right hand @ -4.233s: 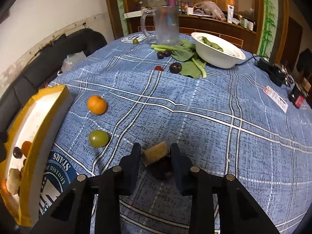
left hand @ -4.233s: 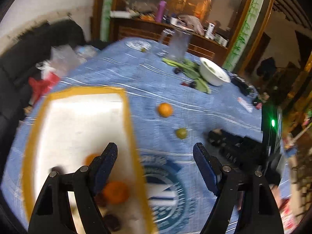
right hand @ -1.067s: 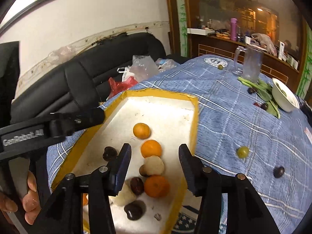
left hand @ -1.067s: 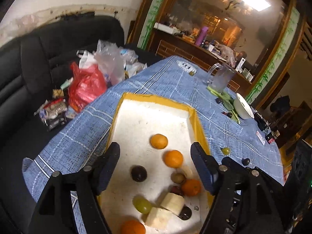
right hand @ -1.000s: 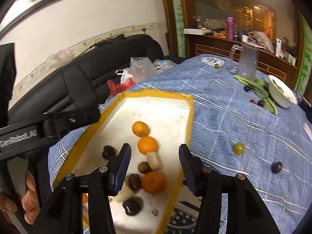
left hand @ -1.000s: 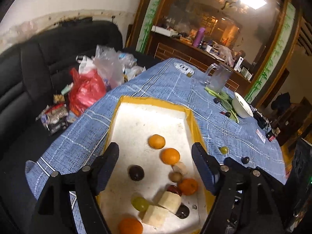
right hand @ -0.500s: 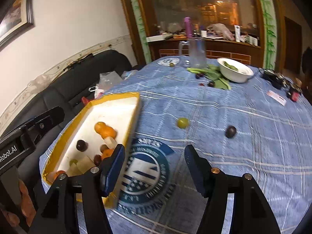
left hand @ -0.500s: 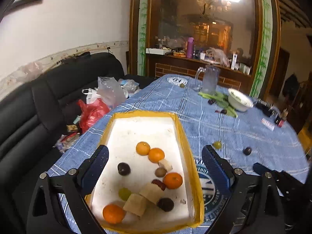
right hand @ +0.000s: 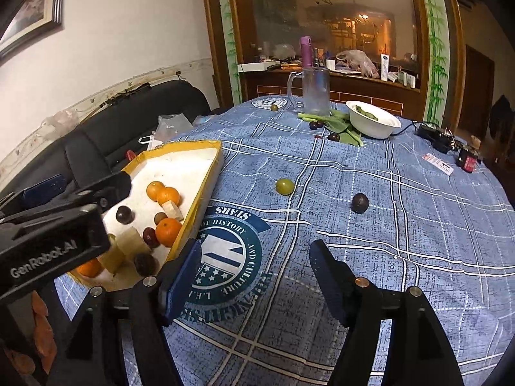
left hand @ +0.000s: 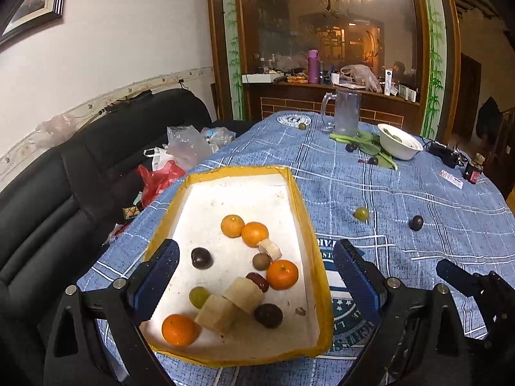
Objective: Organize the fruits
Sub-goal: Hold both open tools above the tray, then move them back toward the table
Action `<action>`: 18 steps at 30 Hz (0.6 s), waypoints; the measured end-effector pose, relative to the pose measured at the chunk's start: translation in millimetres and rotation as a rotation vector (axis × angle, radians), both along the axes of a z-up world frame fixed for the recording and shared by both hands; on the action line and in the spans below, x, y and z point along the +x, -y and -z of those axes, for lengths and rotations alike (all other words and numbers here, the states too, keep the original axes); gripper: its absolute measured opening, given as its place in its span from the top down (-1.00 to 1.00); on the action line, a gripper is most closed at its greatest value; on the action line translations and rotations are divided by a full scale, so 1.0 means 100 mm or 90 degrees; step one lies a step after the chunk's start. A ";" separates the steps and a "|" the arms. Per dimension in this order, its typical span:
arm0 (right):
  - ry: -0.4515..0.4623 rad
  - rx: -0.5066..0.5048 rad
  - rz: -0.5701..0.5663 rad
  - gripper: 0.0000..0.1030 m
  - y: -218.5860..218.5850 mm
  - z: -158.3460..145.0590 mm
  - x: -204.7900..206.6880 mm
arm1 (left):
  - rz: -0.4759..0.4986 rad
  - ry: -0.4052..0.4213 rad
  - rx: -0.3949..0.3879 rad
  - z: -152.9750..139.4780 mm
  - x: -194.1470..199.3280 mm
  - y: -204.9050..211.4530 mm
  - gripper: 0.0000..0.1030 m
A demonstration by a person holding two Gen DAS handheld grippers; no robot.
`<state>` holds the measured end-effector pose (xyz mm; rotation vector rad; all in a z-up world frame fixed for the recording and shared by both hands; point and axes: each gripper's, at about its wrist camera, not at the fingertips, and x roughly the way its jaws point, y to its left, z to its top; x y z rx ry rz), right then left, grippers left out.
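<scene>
Both the left gripper (left hand: pixel 254 276) and right gripper (right hand: pixel 257 276) are held wide apart, nothing gripped. A green grape (right hand: pixel 285 186) and dark plum (right hand: pixel 359 203) are seen mid-frame, outside the yellow tray (right hand: pixel 206 180).

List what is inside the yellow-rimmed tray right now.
The tray holds four oranges, banana pieces, dark plums and a green grape; anything beneath the banana pieces is hidden.

the left tool (right hand: pixel 54 251) body reads "genrobot.ai"; the tablecloth emblem (right hand: pixel 225 257) reads "stars", "of history", "and culture".
</scene>
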<state>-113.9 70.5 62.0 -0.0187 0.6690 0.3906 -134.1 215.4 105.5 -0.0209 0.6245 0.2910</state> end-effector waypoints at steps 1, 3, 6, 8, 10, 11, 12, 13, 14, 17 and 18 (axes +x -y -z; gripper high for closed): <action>0.001 -0.003 -0.001 -0.44 -0.01 0.01 -0.01 | -0.001 -0.001 -0.001 0.00 0.00 -0.01 -0.86; -0.001 -0.003 -0.003 -0.44 -0.03 0.01 -0.01 | -0.002 -0.002 -0.005 0.01 -0.01 -0.03 -0.86; -0.005 -0.004 -0.004 -0.44 -0.06 0.03 0.00 | -0.005 -0.004 -0.007 0.02 -0.02 -0.07 -0.86; -0.009 -0.005 -0.006 -0.44 -0.08 0.04 0.01 | -0.006 -0.007 -0.011 0.04 -0.01 -0.09 -0.86; -0.011 -0.007 -0.007 -0.44 -0.11 0.05 0.01 | -0.006 -0.011 -0.015 0.05 -0.01 -0.11 -0.87; -0.011 -0.009 -0.008 -0.44 -0.12 0.05 0.01 | -0.006 -0.012 -0.018 0.06 -0.01 -0.11 -0.87; -0.012 -0.009 -0.009 -0.44 -0.13 0.06 0.01 | -0.005 -0.014 -0.021 0.07 0.00 -0.12 -0.86; -0.012 -0.010 -0.009 -0.44 -0.13 0.06 0.01 | -0.005 -0.015 -0.024 0.07 0.00 -0.13 -0.86; -0.012 -0.011 -0.011 -0.44 -0.14 0.06 0.01 | -0.004 -0.016 -0.025 0.08 0.00 -0.13 -0.86; -0.015 -0.013 -0.013 -0.44 -0.17 0.07 0.01 | -0.004 -0.016 -0.026 0.08 0.00 -0.14 -0.86; -0.016 -0.013 -0.014 -0.44 -0.17 0.08 0.01 | -0.004 -0.016 -0.026 0.08 0.00 -0.14 -0.86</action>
